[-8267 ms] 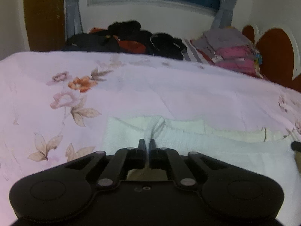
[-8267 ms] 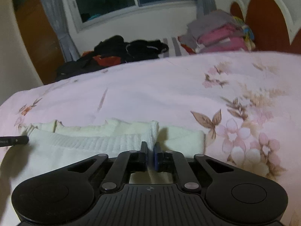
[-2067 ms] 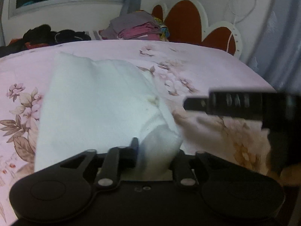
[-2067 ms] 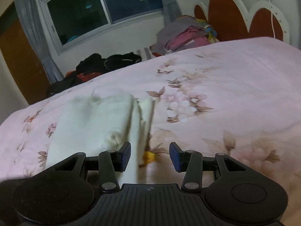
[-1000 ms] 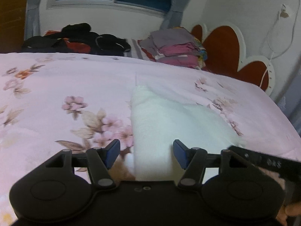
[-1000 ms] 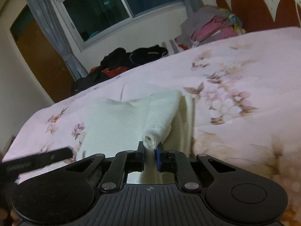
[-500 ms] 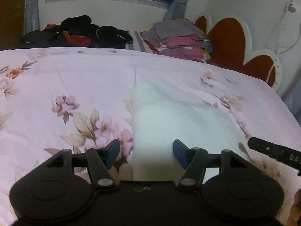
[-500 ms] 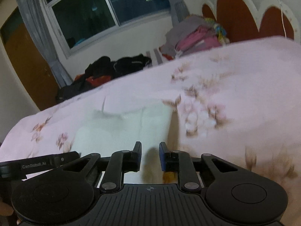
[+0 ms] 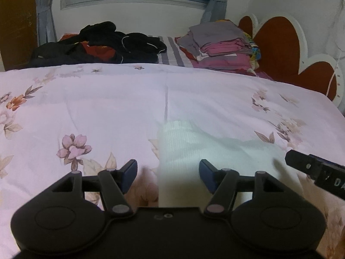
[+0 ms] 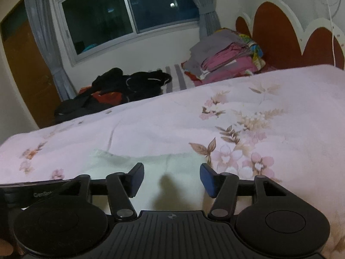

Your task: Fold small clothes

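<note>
A folded white ribbed garment (image 9: 194,151) lies flat on the pink floral bedspread (image 9: 107,108). My left gripper (image 9: 168,176) hovers over its near left edge, open, with nothing pinched between the blue pads. In the right wrist view the same white garment (image 10: 172,172) lies under my right gripper (image 10: 171,178), whose jaws are opening and hold nothing. The right gripper's finger (image 9: 306,166) pokes in at the right edge of the left wrist view. The left gripper's finger (image 10: 32,186) shows at the left of the right wrist view.
At the far side of the bed lie a heap of dark clothes (image 9: 103,43) and a stack of folded grey and pink clothes (image 9: 220,45). A red and white headboard (image 9: 291,49) stands at the right, a window (image 10: 129,15) with curtains behind.
The right gripper let go of the white garment's rolled edge and its jaws spread apart. The garment now lies flat. Both grippers drew back toward its near edge.
</note>
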Motion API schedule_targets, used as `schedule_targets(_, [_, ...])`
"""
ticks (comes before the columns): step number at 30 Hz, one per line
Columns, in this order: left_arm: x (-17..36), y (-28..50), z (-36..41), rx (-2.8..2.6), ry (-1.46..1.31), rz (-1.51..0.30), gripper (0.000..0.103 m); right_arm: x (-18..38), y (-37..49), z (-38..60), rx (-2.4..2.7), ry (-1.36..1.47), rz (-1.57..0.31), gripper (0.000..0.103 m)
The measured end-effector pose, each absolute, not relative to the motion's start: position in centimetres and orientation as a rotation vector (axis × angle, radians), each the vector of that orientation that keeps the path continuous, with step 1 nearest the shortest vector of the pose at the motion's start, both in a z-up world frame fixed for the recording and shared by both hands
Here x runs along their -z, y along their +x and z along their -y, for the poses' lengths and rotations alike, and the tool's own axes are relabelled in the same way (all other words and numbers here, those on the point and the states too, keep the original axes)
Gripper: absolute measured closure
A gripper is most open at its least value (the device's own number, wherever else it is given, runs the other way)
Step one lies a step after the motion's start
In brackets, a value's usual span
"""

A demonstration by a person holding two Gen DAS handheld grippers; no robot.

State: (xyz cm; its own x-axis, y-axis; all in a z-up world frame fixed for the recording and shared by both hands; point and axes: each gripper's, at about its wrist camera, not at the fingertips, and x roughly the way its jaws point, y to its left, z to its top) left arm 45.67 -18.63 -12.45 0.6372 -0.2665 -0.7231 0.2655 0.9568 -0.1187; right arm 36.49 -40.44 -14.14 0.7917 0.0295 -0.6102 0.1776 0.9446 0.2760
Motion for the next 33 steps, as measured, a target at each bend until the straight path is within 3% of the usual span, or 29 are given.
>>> schedule_targets(2, [12.8,46.0,18.9,0.29,-0.011,-0.829,0.039,14.7,37.2,40.5,0.089,0.318,-0.665,0.048])
schedule_targets(4, [13.3,46.3,19.0,0.275,-0.006,-0.825,0.033,15.6,38.1,40.4,0.091,0.286,-0.693,0.071])
schedule_targets(7, [13.8,46.7,18.8,0.259,-0.016,-0.824,0.027,17.2,38.8,40.7,0.108,0.271,-0.724,0.071])
schedule_targets(15, [14.8,48.1,18.8,0.224,-0.078,-0.863,0.025,19.9,40.4,42.3,0.144,0.249,-0.773,0.071])
schedule_targets(33, [12.4,42.8,18.2,0.245,0.019,-0.816,0.027,14.2,33.1,38.8,0.021,0.28,-0.701,0.071])
